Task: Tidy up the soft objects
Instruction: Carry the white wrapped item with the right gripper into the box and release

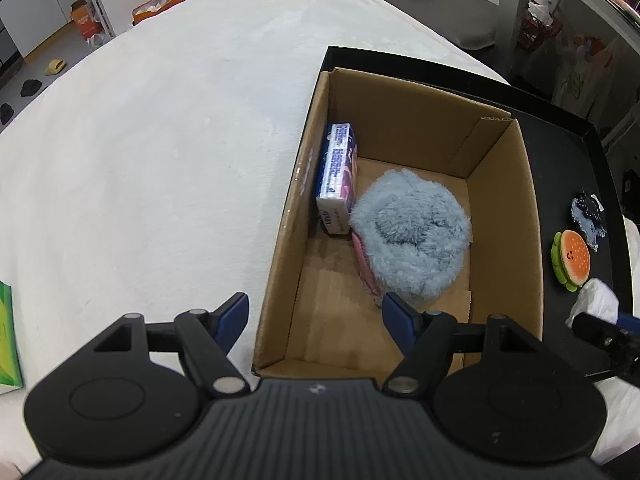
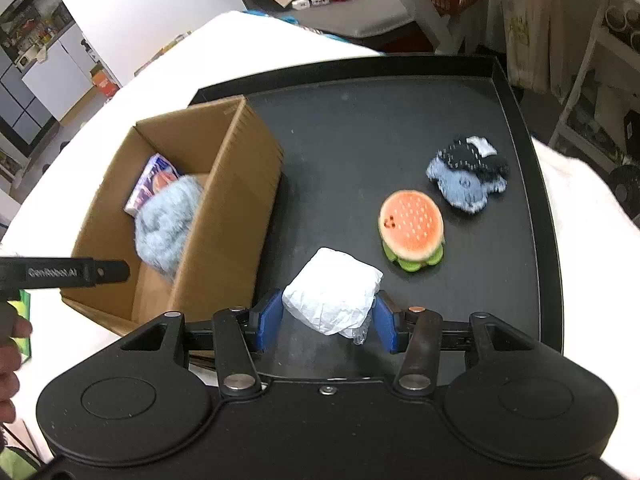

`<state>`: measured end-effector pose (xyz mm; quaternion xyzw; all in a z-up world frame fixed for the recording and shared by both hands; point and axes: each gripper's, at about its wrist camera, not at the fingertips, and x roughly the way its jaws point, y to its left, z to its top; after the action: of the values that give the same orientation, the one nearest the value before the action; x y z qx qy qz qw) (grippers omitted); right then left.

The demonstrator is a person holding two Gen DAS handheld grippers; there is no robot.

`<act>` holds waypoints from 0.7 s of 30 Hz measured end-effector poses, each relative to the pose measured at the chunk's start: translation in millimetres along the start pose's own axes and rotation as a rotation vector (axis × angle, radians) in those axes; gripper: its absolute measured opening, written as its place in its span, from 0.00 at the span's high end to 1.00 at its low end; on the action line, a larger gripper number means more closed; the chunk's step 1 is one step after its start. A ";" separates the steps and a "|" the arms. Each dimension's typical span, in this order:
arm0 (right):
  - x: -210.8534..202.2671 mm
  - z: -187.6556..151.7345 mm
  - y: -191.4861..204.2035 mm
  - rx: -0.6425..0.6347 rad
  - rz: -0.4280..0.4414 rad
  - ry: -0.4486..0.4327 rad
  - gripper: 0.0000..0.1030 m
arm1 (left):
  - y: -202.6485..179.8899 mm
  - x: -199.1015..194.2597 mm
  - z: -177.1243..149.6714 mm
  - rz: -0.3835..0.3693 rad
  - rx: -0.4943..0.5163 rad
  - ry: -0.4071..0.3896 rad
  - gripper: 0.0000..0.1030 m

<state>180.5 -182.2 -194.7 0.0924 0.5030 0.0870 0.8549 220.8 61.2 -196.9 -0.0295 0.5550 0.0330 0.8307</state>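
A cardboard box (image 1: 500, 208) stands on a black tray (image 2: 360, 128). Inside it lie a fluffy light-blue plush (image 1: 412, 232) and a tissue pack (image 1: 338, 180). My left gripper (image 1: 316, 320) is open and empty above the box's near edge. My right gripper (image 2: 328, 320) is shut on a white wrapped soft pack (image 2: 332, 296), held over the tray beside the box (image 2: 224, 200). A burger plush (image 2: 412, 232) and a blue-and-black knitted toy (image 2: 468, 176) lie on the tray to the right. The white pack also shows in the left wrist view (image 1: 596, 304).
The tray sits on a white cloth-covered surface (image 1: 160, 160). A green item (image 1: 8, 340) lies at the left edge. The burger plush (image 1: 570, 260) and knitted toy (image 1: 588, 216) sit right of the box. Shelves and clutter stand beyond.
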 end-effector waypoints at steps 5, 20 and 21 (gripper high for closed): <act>-16.3 12.5 8.8 -0.010 -0.001 -0.049 0.53 | 5.0 -0.9 1.1 -0.008 -0.013 -0.007 0.30; -36.5 41.1 38.8 -0.052 0.007 -0.139 0.53 | 20.0 -0.5 -1.2 -0.048 -0.029 -0.015 0.30; -36.7 42.9 41.4 -0.055 0.008 -0.143 0.53 | 21.0 -1.3 -1.4 -0.051 -0.028 -0.016 0.30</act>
<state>198.2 -154.1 -133.0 0.0772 0.4375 0.0974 0.8906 217.2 81.9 -196.5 -0.0551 0.5467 0.0196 0.8353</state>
